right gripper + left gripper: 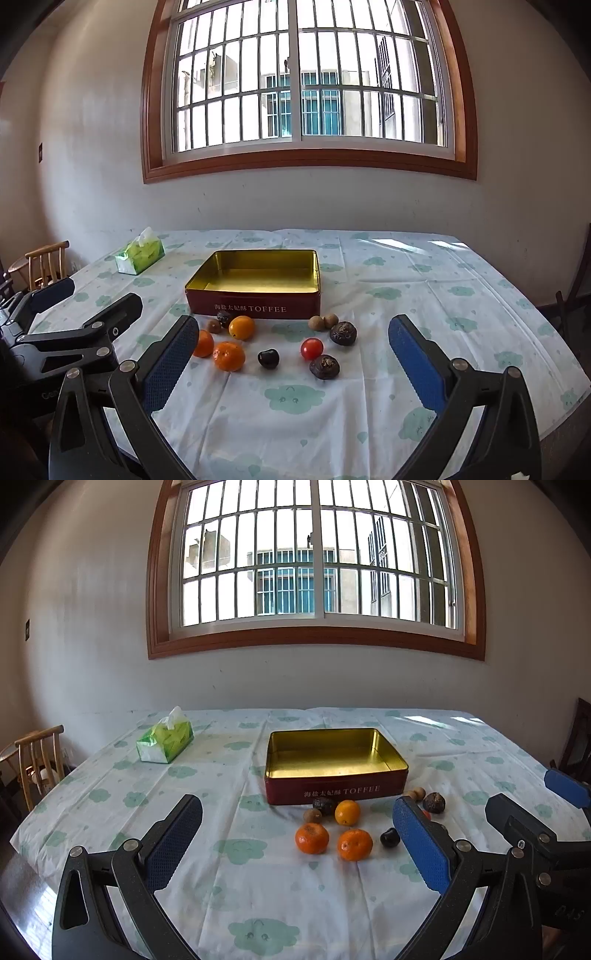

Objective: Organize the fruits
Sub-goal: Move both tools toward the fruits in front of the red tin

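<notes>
Both claws hang spread wide above the near edge of the cloth-covered surface, gripping nothing: the left claw and the right claw. An open red tin with a gold inside stands mid-surface. Just before it lie the fruits: oranges, a cherry tomato, and dark, wrinkled ones. A green tissue pack sits far left.

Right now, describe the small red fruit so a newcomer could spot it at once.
Find the open red TOFFEE tin in the middle of the table. On the cloth in front of it, toward its right end, lies the cherry tomato, between a glossy black fruit and two wrinkled dark fruits. It is the only red, shiny, smooth fruit; the oranges lie further left.
</notes>
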